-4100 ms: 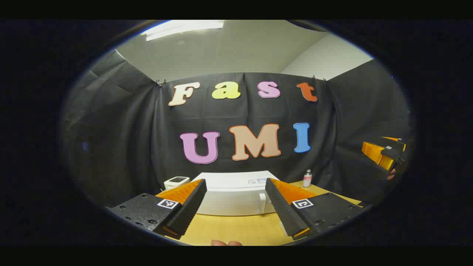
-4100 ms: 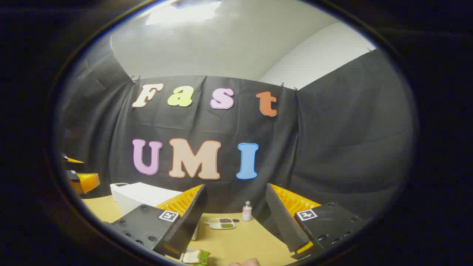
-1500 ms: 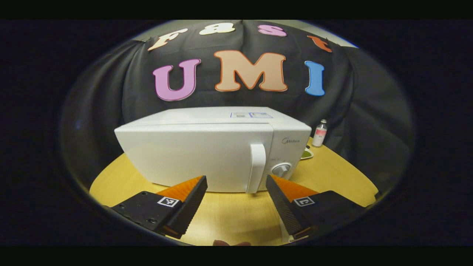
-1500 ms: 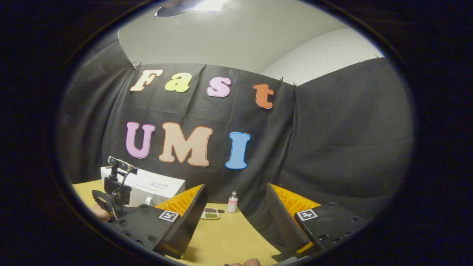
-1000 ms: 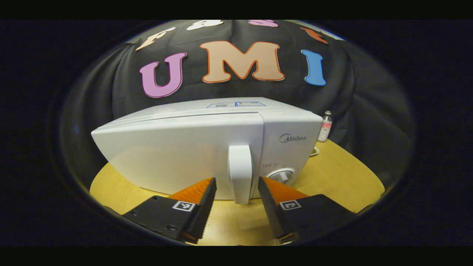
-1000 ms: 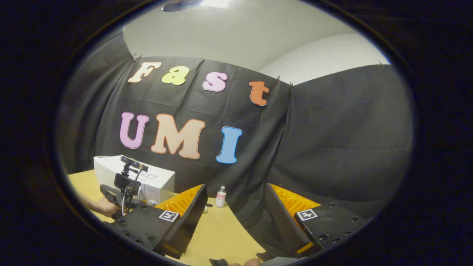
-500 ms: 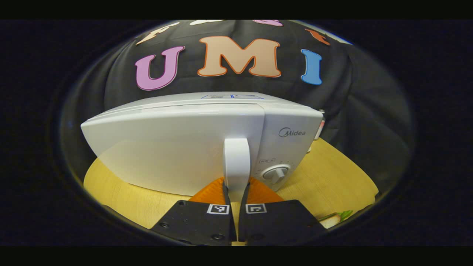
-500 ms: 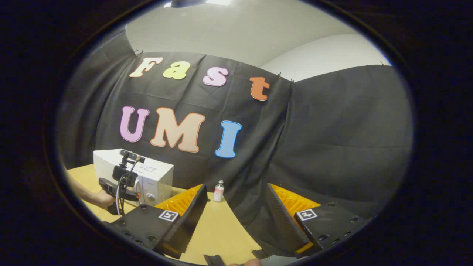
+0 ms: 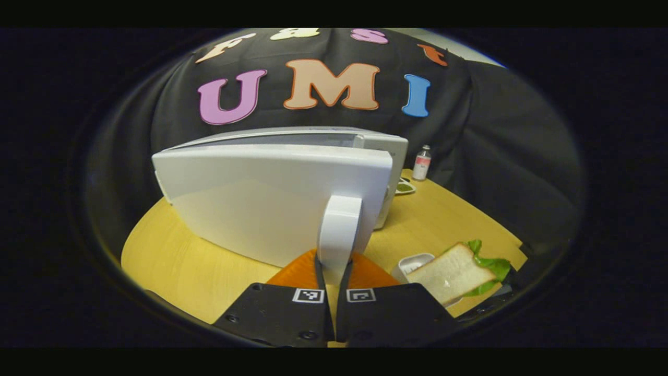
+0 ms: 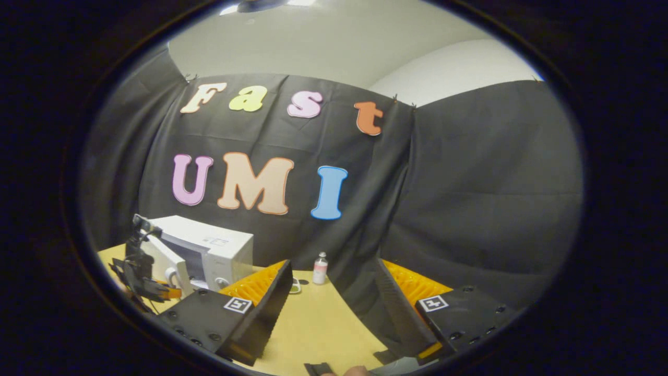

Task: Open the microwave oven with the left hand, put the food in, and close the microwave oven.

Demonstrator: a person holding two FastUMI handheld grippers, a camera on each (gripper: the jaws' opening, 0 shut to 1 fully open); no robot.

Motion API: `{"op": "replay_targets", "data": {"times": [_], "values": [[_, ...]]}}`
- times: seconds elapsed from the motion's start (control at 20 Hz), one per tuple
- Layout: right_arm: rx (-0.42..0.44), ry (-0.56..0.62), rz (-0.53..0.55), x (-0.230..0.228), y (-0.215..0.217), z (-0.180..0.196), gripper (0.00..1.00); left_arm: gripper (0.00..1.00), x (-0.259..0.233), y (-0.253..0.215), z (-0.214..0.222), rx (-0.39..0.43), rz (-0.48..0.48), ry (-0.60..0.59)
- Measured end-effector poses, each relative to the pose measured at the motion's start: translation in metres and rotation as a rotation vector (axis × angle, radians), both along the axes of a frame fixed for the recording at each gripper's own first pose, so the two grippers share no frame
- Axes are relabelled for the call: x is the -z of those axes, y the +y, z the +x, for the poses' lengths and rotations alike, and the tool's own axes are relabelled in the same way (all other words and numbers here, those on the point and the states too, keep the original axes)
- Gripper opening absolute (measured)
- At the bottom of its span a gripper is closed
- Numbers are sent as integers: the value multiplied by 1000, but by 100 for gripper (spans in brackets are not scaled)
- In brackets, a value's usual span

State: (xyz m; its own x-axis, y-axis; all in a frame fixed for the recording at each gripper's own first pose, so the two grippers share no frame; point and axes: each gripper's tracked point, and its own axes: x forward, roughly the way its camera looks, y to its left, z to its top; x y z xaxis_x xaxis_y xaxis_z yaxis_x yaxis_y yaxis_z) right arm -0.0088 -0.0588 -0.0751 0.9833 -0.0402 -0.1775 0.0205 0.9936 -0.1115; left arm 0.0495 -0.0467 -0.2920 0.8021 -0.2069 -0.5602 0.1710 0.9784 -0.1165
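The left claw point(image 9: 330, 271) is clamped tight on the lower end of the white handle point(image 9: 339, 230) of the microwave oven point(image 9: 292, 177), one finger pressed against each side of it, and the door point(image 9: 261, 198) stands swung partly away from the oven body, a gap showing along its top edge. From the right gripper view the same left claw point(image 10: 156, 290) sits low at the far left against that door, with the dark window of the door angled outward from the white oven point(image 10: 209, 250). The food, a sandwich point(image 9: 454, 271) of white bread with a green leaf poking out, lies on the yellow wooden counter point(image 9: 172, 261) to the right of the left claw, leaning on a small white tub point(image 9: 412, 263) just beside it. Farther back on the counter, past the oven's right side, a small dish point(image 9: 404, 186) holds something green, and a little bottle point(image 9: 421, 163) with a pink label stands near the black cloth wall. The right claw point(image 10: 334, 308) hangs over the bare counter with its fingers spread wide and nothing between them; a fingertip and some dark object peek in at the bottom edge there, too cut off to make out what it is
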Motion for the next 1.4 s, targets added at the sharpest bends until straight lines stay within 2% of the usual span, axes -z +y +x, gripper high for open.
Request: {"op": "replay_targets", "data": {"times": [0.1, 0.3, 0.45, 0.55, 0.7, 0.8, 0.9, 0.95, 1.15, 1.2, 1.3, 1.4], "values": [[-36, 28, 27, 13, 20, 4, 97, 1, 0, 25, -29, -16, 29, 9], [-127, 110, 93, 44, 68, 4, 99, 1, 0, 84, -73, -142, 60, 48], [-189, 264, 184, 92, 104, -5, 98, 1, 0, 126, -93, -242, 98, 59], [-189, 386, 243, 132, 116, -10, 98, 1, 0, 150, -101, -293, 110, 64], [-153, 562, 322, 189, 127, -21, 100, 1, 0, 166, -109, -289, 97, 53], [-106, 667, 368, 228, 132, -28, 90, 1, 0, 174, -113, -288, 87, 46], [-81, 733, 395, 251, 139, -35, 90, 2, 1, 179, -113, -294, 70, 49], [-74, 765, 405, 262, 144, -39, 97, 0, 1, 181, -113, -294, 63, 51], [-43, 869, 425, 300, 158, -57, 97, 1, 1, 188, -116, -279, 60, 47], [-32, 892, 436, 307, 161, -60, 91, 0, 2, 188, -117, -276, 57, 48], [-9, 904, 440, 314, 163, -66, 89, 1, 3, 187, -117, -260, 38, 54], [1, 907, 432, 317, 166, -69, 89, 8, 5, 191, -119, -264, 31, 60]]}}
